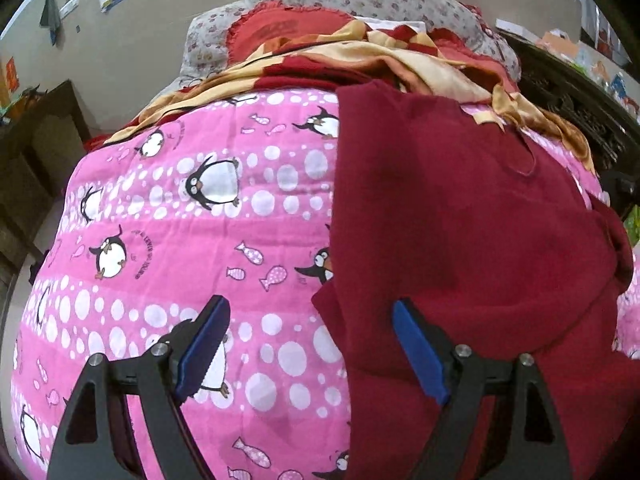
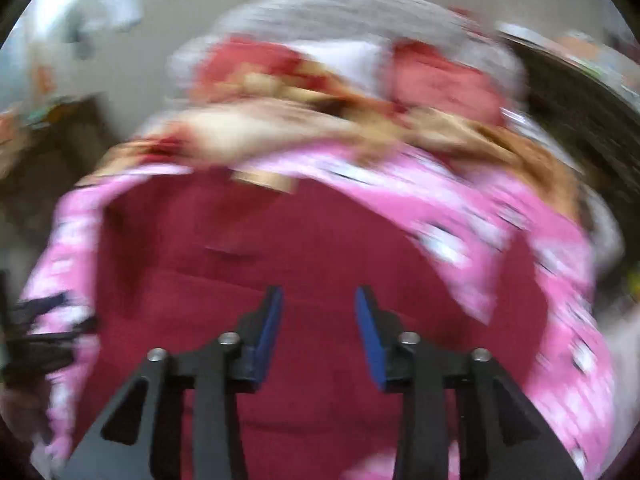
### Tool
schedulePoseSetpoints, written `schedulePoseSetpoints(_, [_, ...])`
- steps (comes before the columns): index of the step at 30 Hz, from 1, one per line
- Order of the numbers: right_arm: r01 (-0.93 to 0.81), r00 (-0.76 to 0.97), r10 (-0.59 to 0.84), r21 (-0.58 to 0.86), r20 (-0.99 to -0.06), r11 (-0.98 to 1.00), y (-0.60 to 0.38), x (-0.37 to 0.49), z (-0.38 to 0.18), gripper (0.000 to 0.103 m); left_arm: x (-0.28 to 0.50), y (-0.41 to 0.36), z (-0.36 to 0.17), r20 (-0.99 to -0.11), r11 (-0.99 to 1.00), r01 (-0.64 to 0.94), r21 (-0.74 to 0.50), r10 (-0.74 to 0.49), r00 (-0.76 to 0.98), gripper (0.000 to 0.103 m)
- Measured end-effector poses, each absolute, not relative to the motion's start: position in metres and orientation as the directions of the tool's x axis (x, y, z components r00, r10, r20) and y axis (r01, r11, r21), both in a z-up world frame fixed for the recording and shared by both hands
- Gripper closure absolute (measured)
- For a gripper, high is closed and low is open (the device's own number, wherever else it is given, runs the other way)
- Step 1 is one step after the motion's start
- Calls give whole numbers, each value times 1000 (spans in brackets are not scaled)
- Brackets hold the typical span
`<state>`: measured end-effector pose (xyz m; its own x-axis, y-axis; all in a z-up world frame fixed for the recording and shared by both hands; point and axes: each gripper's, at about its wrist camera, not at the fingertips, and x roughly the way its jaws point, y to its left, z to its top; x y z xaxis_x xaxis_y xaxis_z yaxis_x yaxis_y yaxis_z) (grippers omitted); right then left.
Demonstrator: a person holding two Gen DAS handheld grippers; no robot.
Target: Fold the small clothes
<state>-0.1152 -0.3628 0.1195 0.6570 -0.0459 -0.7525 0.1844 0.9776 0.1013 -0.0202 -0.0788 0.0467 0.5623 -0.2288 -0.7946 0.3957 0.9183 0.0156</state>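
Meanwhile, the left hand-held gripper [image 1: 310, 320] hangs wide open over the maroon garment's [image 1: 460, 220] edge on the pink penguin bedspread [image 1: 200, 220]; the right hand-held gripper [image 2: 319, 300], empty, gapes above it.

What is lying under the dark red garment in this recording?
The dark red garment lies spread on a pink penguin-print quilt, which shows around its left edge and, in the right wrist view, on both sides. What the quilt looks like directly beneath the garment is covered.

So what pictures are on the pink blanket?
Penguins, little fish and white dots on the pink blanket, clearest in the left wrist view.
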Motion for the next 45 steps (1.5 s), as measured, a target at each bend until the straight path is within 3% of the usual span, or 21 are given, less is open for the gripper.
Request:
schedulePoseSetpoints(5, [-141,648,273,241,-711,960,-281,-50,118,49,-19,-71,51,-792,929,370,-16,-238,562,16])
schedulePoseSetpoints(11, [-286,563,337,204,-754,936,-218,11,89,49,-21,-65,54,-791,927,375,-20,-245,561,16])
schedulePoseSetpoints(12, [-293,551,332,195,-766,936,-211,17,85,55,-21,-63,55,-789,926,376,-21,-246,563,16])
schedulePoseSetpoints(14, [-310,540,326,176,-776,934,-204,26,79,83,-20,-59,60,-782,928,372,-23,-249,571,16])
schedulePoseSetpoints(20, [-282,590,343,212,-731,936,-189,51,91,83,-12,-52,72,-767,936,350,-37,-251,591,16])
schedulePoseSetpoints(25, [-235,516,320,228,-794,945,-175,67,65,81,-6,-52,75,-766,942,333,-49,-249,592,16])
schedulePoseSetpoints(28, [-207,515,370,307,-773,929,-198,51,71,68,-4,-58,72,-768,940,340,-36,-244,592,16])
schedulePoseSetpoints(30, [-191,554,333,273,-763,943,-214,34,84,55,-3,-64,68,-776,940,341,-21,-231,588,16])
schedulePoseSetpoints(34, [-129,598,186,136,-780,982,-247,-2,103,55,-6,-71,64,-782,939,343,-28,-234,577,16])
schedulePoseSetpoints(45, [62,565,27,75,-824,995,-333,-76,93,55,-12,-82,68,-785,938,346,6,-210,582,16])
